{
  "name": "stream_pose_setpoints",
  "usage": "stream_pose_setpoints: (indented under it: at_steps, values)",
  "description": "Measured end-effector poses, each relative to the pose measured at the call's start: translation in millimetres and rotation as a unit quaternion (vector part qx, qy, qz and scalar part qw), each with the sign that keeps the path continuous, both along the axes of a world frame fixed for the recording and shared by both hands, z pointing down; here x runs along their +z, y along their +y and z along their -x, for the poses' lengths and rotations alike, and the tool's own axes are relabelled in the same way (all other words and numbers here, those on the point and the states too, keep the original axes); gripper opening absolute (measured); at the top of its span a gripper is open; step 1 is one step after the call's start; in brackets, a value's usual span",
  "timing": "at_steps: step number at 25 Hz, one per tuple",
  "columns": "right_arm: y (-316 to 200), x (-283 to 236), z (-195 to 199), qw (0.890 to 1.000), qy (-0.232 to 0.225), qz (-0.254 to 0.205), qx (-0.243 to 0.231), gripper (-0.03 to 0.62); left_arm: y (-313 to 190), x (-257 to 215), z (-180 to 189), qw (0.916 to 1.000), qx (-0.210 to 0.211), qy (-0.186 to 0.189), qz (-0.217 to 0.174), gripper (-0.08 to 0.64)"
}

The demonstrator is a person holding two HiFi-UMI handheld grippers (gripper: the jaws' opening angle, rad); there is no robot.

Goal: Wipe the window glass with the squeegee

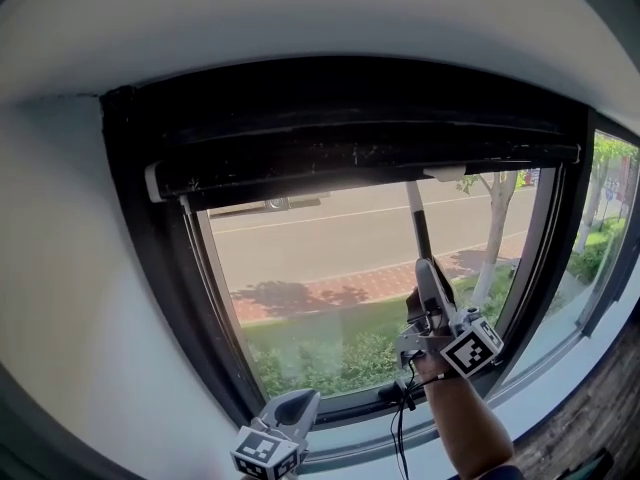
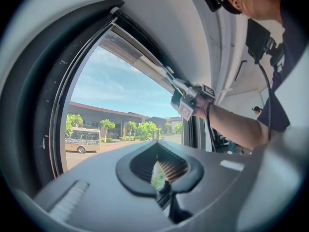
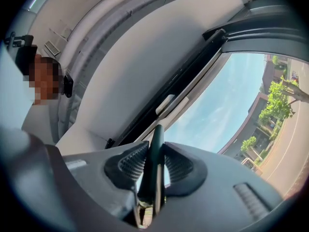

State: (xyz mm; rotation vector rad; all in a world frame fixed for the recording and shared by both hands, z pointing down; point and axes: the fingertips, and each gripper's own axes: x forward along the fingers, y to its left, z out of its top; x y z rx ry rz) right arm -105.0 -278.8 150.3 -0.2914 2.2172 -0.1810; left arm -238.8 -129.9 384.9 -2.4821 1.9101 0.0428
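Observation:
In the head view the squeegee's dark handle (image 1: 419,230) rises along the window glass (image 1: 330,298), and its pale head (image 1: 443,174) lies just under the rolled-up blind. My right gripper (image 1: 425,273) is shut on the lower handle, in front of the right part of the pane. In the right gripper view the handle (image 3: 157,144) stands upright, clamped between the ribbed pads of the right gripper (image 3: 155,164). My left gripper (image 1: 292,406) hangs low by the bottom frame, shut and empty. In its own view the left gripper (image 2: 157,159) holds nothing, and the right gripper (image 2: 186,100) with the pole (image 2: 157,70) shows beyond.
A thick black frame (image 1: 150,268) surrounds the pane, with a dark roller blind (image 1: 360,153) across the top. A pale sill (image 1: 560,368) runs below, and a second window (image 1: 610,218) adjoins at the right. White wall lies to the left. Outside are road, trees and grass.

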Motion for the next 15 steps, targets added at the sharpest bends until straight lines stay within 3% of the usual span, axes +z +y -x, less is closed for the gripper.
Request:
stream_pose_setpoints:
  at_steps: [5,10,15]
  values:
    - [4,11,-3,1.0,0.012,0.015,-0.006,0.103,4,0,-4,1.0,0.005,0.002,0.002,0.005]
    - [6,33,-7,0.999,0.023,0.033,-0.011,0.103,17,-10,-7,0.9995,-0.007,-0.001,-0.032,0.005]
    - [9,60,-12,0.998,0.029,0.055,-0.014,0.103,30,-4,-7,0.9996,-0.019,0.003,-0.019,0.005]
